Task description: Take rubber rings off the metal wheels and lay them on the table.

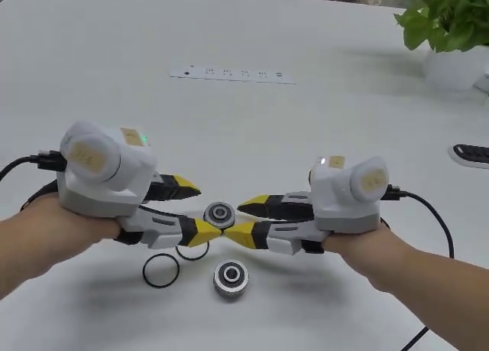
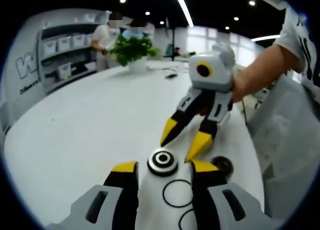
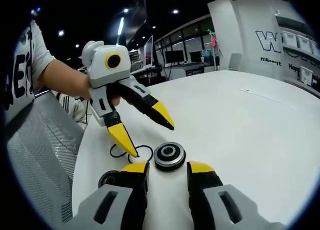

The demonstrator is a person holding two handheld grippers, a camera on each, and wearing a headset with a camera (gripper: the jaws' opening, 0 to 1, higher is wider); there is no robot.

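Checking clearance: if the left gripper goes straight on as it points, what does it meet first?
The left gripper, jaws open, would likely meet the wheel first: it lies just ahead, centred between the tips. The right gripper points back from beyond it. Depth is a rough read.

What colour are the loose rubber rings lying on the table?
Black. The rubber rings show best in the head view, against the white tabletop.

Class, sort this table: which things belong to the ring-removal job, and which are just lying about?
Job: far wheel; near wheel; near rubber ring; far rubber ring.
Lying about: power strip; potted plant; black object at right edge.
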